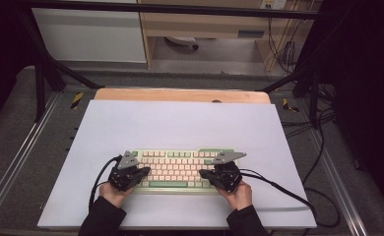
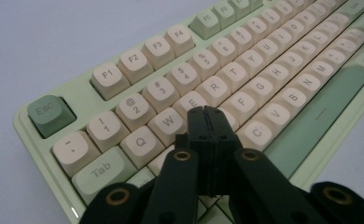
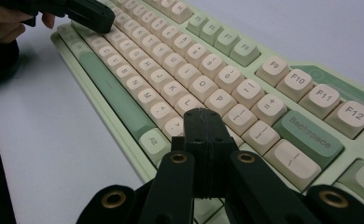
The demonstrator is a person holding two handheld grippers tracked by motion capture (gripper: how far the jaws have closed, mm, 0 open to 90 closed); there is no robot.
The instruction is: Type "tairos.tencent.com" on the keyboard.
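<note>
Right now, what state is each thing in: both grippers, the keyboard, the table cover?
left gripper: shut, empty, tips over the keys near S and D.
right gripper: shut, empty, tips over the keys right of L.
keyboard: flat on the sheet, right way up, no gaps visible among its keycaps.
white sheet: lying flat over the table, bare apart from the keyboard.

Keyboard (image 2: pixel 245 84) far keys blurred, right end cut off in left gripper view; keys under the left gripper (image 2: pixel 207 114) fingers hidden; high-view legends unreadable.
</note>
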